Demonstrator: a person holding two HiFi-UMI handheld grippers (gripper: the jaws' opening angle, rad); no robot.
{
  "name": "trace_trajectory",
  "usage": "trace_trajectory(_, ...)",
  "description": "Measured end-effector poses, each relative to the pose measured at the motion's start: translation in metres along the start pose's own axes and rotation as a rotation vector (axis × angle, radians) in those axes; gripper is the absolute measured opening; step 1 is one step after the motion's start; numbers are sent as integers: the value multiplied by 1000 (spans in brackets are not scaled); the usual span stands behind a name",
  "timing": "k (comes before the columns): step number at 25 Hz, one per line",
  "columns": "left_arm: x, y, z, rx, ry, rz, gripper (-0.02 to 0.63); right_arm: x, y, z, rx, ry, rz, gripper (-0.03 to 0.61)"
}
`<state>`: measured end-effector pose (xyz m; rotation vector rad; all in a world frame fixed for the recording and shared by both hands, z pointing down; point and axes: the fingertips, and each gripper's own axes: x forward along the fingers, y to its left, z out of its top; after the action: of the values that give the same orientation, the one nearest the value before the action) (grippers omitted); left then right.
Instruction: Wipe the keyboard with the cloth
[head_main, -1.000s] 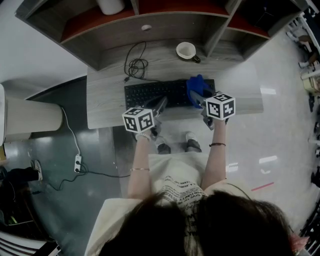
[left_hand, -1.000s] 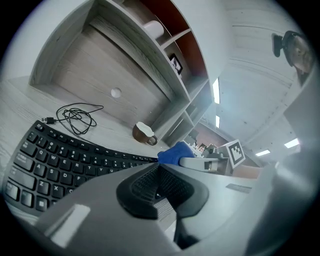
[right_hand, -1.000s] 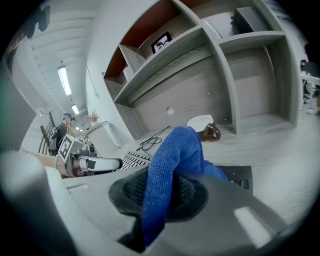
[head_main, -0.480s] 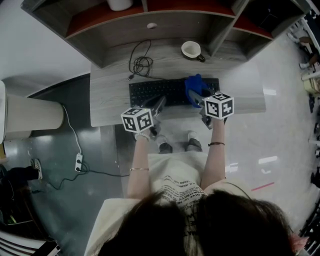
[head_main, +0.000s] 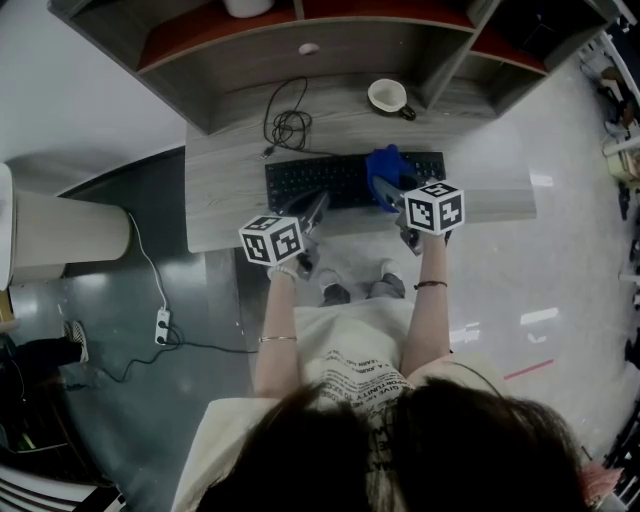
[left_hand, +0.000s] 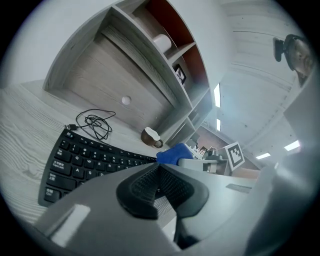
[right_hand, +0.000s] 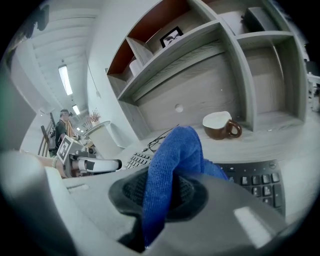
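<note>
A grey wood-grain desk (head_main: 220, 200) stands against the wall, with an open shelf unit (head_main: 250, 70) with red-backed compartments above its rear half. A person stands at the front edge and holds a gripper in each hand.

A black keyboard (head_main: 320, 180) lies across the middle of the desk, parallel to the front edge.

The left gripper (head_main: 318, 205) points at the keyboard's front edge near its middle. Its own view shows the ribbed pads (left_hand: 145, 185) pressed together with nothing between them. Whether its tip touches the keys cannot be told.

The right gripper (head_main: 393, 198) reaches over the right part of the keyboard, and its jaws are clamped on a blue cloth (right_hand: 172, 155). The cloth bulges up out of the pads in a fold. In the head view the cloth (head_main: 385, 170) sits on the keys toward the keyboard's right end.

Behind the keyboard's right end, apart from it, a brown mug (head_main: 388, 97) with a white inside stands upright near a shelf upright.

A thin black cable (head_main: 290, 125) lies in a loose coil behind the keyboard's left half.
</note>
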<state>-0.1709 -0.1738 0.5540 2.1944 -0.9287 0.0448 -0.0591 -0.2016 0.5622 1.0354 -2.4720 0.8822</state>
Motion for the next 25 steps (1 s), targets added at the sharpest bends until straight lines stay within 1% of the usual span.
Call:
trace_trajectory(15,-40,27,3,-9,-27,33,-12,29,31,1,-11,-2,19,58)
trace_trajectory(25,-60,41,12,-17,-58,60,-12,48,51,8,-18,-4,65,58)
